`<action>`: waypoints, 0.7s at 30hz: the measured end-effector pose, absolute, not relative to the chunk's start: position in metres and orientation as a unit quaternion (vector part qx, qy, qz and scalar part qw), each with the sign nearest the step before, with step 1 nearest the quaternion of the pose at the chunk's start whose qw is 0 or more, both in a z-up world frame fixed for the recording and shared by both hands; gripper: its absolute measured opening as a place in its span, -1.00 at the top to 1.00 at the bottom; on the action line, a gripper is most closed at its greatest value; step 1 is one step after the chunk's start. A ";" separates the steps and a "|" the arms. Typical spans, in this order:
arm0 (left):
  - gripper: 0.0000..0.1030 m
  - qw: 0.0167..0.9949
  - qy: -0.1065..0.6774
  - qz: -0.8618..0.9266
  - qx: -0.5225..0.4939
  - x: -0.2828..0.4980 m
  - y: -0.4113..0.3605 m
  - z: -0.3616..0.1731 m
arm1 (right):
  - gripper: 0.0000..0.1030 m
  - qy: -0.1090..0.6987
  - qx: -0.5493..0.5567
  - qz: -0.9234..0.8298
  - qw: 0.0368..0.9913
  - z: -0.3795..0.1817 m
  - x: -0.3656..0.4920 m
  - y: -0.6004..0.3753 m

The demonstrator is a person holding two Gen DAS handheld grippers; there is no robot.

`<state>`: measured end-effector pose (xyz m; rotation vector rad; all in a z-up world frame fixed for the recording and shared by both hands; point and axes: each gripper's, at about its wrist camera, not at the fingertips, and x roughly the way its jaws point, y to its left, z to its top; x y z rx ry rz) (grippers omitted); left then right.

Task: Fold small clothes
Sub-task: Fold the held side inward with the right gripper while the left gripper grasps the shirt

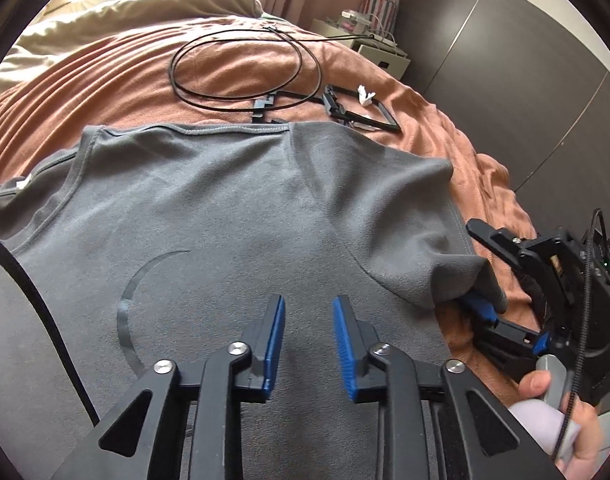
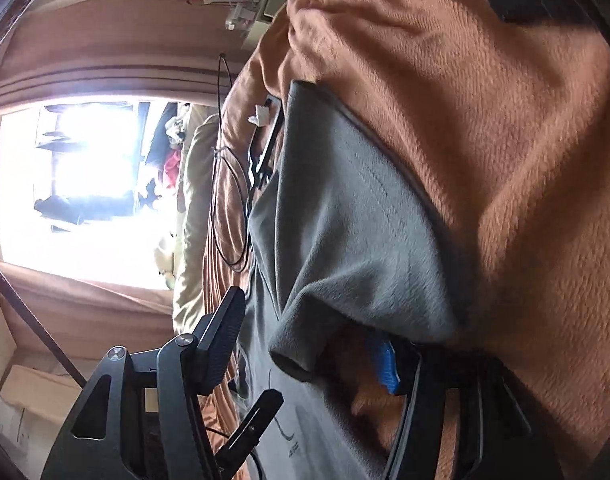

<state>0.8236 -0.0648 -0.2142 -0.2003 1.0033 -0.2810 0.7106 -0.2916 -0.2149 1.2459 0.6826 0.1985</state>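
Note:
A grey T-shirt (image 1: 225, 208) lies spread on an orange blanket (image 1: 125, 76), with its hem toward the far side and a curved print near me. My left gripper (image 1: 309, 320) points down at the shirt's middle; its blue pads (image 1: 279, 328) stand a narrow gap apart, with no cloth bunched between them. At the shirt's right edge, my right gripper (image 1: 471, 264) lies on its side around the lifted, folded sleeve (image 1: 425, 264). In the right wrist view the sleeve (image 2: 305, 340) hangs between the right gripper's (image 2: 305, 316) parted fingers, touching the blue-padded one but clear of the other.
A looped black cable (image 1: 245, 64) and a black frame-like object (image 1: 357, 112) lie on the blanket beyond the shirt. A beige duvet (image 1: 125, 12) is at the far left, a white nightstand (image 1: 381, 48) at the back right, and a dark wardrobe (image 1: 525, 80) on the right. A person's hand (image 1: 545, 388) holds the right gripper.

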 end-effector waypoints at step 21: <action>0.80 0.850 0.487 -0.167 -0.115 0.843 -0.104 -0.235 | 0.97 0.295 0.494 0.149 0.804 -0.177 0.709 -0.256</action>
